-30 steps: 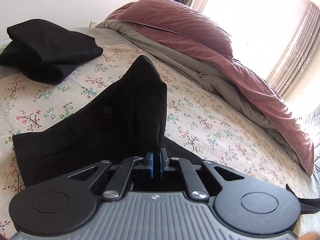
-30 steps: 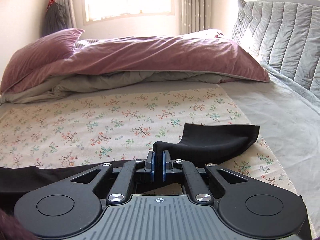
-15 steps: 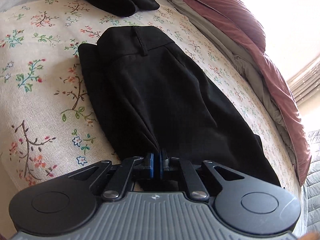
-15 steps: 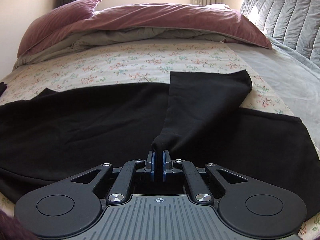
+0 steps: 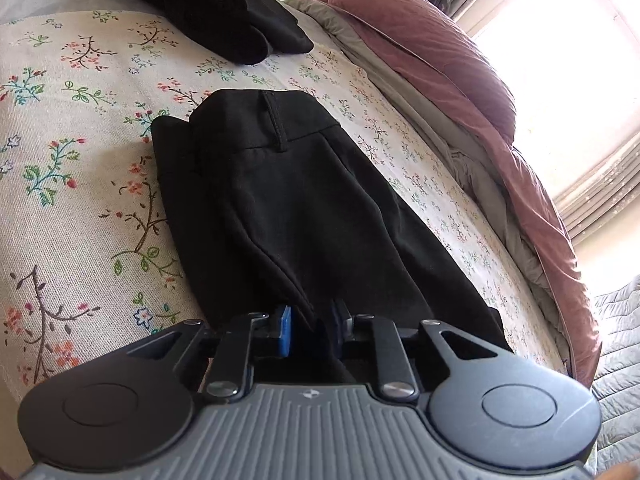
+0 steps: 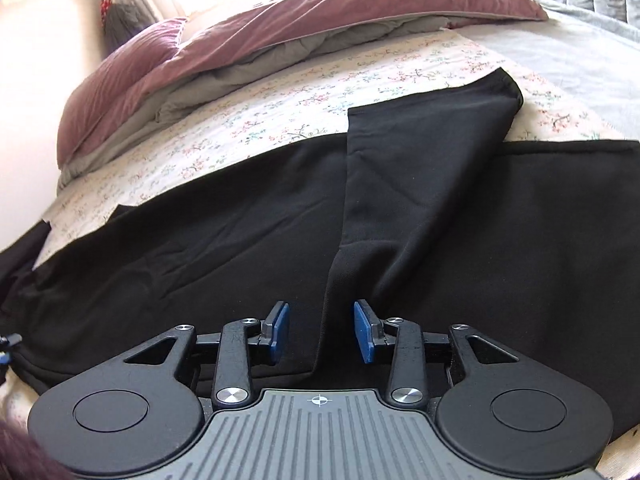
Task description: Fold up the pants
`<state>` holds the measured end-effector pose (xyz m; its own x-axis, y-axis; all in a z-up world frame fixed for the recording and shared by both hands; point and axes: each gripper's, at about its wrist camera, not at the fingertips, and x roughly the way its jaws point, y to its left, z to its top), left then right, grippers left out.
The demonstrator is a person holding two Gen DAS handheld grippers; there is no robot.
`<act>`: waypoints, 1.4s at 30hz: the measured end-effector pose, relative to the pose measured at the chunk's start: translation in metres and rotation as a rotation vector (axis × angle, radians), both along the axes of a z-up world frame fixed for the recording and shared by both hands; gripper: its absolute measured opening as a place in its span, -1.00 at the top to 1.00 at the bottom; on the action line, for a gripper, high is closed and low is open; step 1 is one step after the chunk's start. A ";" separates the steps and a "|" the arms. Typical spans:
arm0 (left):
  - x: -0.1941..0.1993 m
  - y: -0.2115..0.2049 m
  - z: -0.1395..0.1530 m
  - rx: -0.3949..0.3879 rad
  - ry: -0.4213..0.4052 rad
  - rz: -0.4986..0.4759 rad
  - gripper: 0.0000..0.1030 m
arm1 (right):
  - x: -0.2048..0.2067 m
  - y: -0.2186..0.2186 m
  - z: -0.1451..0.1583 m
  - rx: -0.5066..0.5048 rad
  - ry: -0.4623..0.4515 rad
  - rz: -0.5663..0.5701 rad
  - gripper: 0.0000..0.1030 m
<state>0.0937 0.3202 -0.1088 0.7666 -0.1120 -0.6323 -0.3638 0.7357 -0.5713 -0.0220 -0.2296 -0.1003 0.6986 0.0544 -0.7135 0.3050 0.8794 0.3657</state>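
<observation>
- The black pants (image 5: 288, 200) lie on the flowered bedsheet (image 5: 72, 184), waistband at the far end in the left wrist view, and stretch toward the camera, folded lengthwise.
- The left gripper (image 5: 310, 330) sits at the near edge of the pants with its blue pads parted; a fold of black cloth runs between them, but there is a gap beside the left pad, so it looks released rather than clamped.
- The right gripper (image 6: 322, 332) has its blue pads (image 6: 280, 330) spread wide apart above the cloth, gripping nothing; the edge of a leg fold passes between them untouched.
- In the right wrist view one pant leg (image 6: 424, 168) lies doubled back across the other, its hem resting on the sheet toward the far right.
- Beyond the waistband, a second dark garment pile (image 5: 216, 12) sits on the bed, apart from the pants.
- A mauve duvet (image 6: 320, 28) with a grey underside is bunched along the far side of the bed, and a grey quilted cover (image 5: 618, 344) shows at the right edge.
- The bright window (image 5: 568, 60) washes out detail behind the duvet.
- Each gripper's body blocks the nearest part of the pants, and the cloth is so dark that its layers are hard to tell apart, perhaps two thick at the near edge.
</observation>
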 end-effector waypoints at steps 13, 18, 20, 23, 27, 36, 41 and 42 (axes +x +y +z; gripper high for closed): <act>-0.015 0.001 0.030 0.108 0.018 -0.060 0.68 | -0.022 0.008 0.040 -0.157 -0.065 0.000 1.00; -0.022 -0.001 0.008 0.159 0.111 -0.075 0.68 | -0.029 0.011 0.028 -0.157 0.024 0.034 1.00; -0.021 0.000 -0.001 0.151 0.148 -0.079 0.67 | -0.028 0.013 0.014 -0.176 0.073 0.047 0.99; -0.021 -0.005 0.006 0.189 0.147 -0.077 0.54 | -0.029 0.018 0.000 -0.206 0.095 0.073 0.93; -0.026 -0.022 0.018 0.289 0.160 -0.072 0.00 | -0.030 0.015 0.011 -0.224 0.098 0.073 0.46; -0.021 -0.111 0.048 0.366 0.091 -0.286 -0.50 | -0.023 -0.029 0.038 -0.297 0.094 0.005 -0.12; -0.002 -0.194 0.049 0.339 0.064 -0.512 -0.61 | -0.011 -0.060 0.044 -0.305 0.092 0.017 -0.30; 0.003 -0.212 0.047 0.325 0.067 -0.559 -0.61 | -0.006 -0.066 0.045 -0.310 0.098 0.015 -0.30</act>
